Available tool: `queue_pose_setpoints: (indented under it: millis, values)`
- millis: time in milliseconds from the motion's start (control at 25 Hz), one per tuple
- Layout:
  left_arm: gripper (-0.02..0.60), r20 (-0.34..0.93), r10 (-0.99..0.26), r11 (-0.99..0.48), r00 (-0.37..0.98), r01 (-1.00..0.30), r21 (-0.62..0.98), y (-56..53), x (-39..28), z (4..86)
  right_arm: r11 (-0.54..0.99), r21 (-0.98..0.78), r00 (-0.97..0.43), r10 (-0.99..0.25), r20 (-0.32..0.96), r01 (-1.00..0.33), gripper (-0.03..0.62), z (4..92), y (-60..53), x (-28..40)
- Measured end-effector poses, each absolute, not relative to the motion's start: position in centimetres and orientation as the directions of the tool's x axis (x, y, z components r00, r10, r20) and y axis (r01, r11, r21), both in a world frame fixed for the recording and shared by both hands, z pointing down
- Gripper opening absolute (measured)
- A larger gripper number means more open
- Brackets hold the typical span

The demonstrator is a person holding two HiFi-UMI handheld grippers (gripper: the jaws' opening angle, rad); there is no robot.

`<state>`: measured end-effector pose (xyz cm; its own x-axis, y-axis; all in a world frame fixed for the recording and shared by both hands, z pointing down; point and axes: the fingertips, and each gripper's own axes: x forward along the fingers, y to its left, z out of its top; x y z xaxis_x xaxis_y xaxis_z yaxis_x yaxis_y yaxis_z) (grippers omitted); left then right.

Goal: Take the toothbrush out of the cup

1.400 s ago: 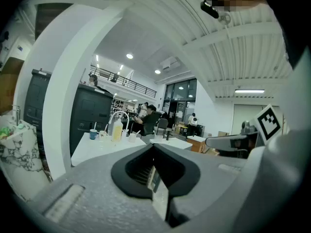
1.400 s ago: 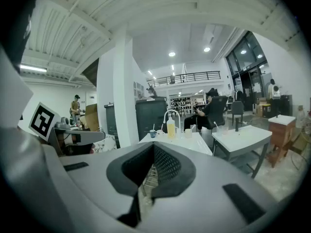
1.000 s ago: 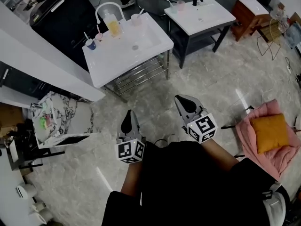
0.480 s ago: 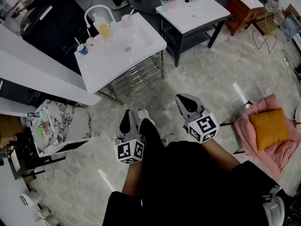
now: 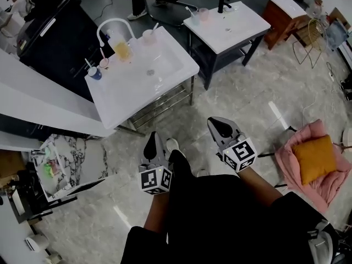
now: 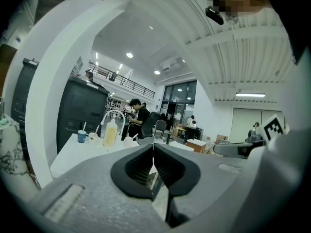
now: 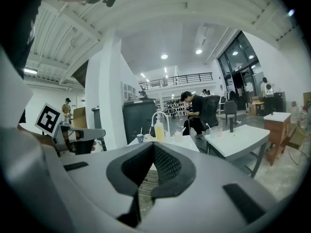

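Open hall with a grey marble-look tiled floor [image 5: 242, 92]; several washstands are set out. Nearest the camera, the left gripper [image 5: 153, 138] and right gripper [image 5: 218, 123] are held low over the floor, side by side, above the person's dark-clothed legs [image 5: 220, 213]. Both pairs of jaws are pressed together, with nothing pinched in either.

Ahead and well apart stands a white ceramic washbasin on a chrome rack stand [image 5: 165, 73]. Along its back edge are a small blue cup [image 5: 94, 73] with a toothbrush [image 5: 88, 65] in it and a small pink cup [image 5: 104, 63], also with a brush. Next come a clear bottle of yellow liquid [image 5: 122, 49] under a white arched tap [image 5: 113, 25] and a translucent pale cup [image 5: 148, 36], again with a brush. Further off, a second white basin on a dark frame [image 5: 242, 23] carries another pink cup with a brush [image 5: 204, 14] and a black tap [image 5: 223, 3].

The target cup cannot be told from the task line; the near basin is judged likeliest. The step in hand is judged to be the approach: nothing is reached yet and every brush sits in its cup. Next, the basin is to be closed on. One gripper's jaws are to be spread and lined up on a brush handle above the rim, then lifted straight. The cups look light, so steadying with the other gripper may be needed.

Writing: only square black-and-white markers on the gripper cubes [image 5: 155, 179] are seen. No brand or label can be read.
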<state>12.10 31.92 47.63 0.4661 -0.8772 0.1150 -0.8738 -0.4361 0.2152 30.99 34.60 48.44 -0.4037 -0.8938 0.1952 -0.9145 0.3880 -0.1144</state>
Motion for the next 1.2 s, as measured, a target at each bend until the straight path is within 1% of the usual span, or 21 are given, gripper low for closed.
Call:
queue_pose_setpoints:
  millis: [200, 520, 720, 920, 1080, 1200]
  values:
    - [0.020, 0.118, -0.881, -0.432, 0.458, -0.881, 0.192, 26.0, 10.6, 47.0, 0.386, -0.118, -0.402, -0.893, 0.200, -0.915, -0.003, 48.0, 28.4, 29.8]
    - [0.020, 0.125, -0.875, -0.436, 0.468, -0.873, 0.218, 15.6, 7.3, 46.6, 0.360, -0.127, -0.381, -0.893, 0.239, -0.924, -0.003, 47.8, 18.0, 27.1]
    - [0.020, 0.125, -0.870, -0.446, 0.477, -0.869, 0.214, 10.0, 5.5, 46.7, 0.345, -0.111, -0.362, -0.901, 0.241, -0.932, -0.003, 47.2, 12.7, 25.6]
    - [0.020, 0.102, -0.860, -0.468, 0.499, -0.853, 0.230, 6.3, 3.8, 47.0, 0.300, -0.096, -0.315, -0.916, 0.250, -0.949, -0.003, 47.1, 9.0, 24.3]
    - [0.020, 0.078, -0.847, -0.503, 0.526, -0.840, 0.202, 4.7, 2.7, 46.5, 0.287, -0.102, -0.304, -0.917, 0.256, -0.952, -0.002, 47.3, 7.5, 23.2]
    - [0.021, 0.076, -0.850, -0.499, 0.522, -0.842, 0.202, 4.1, 1.8, 46.5, 0.282, -0.092, -0.296, -0.923, 0.246, -0.955, -0.002, 47.1, 7.0, 22.6]
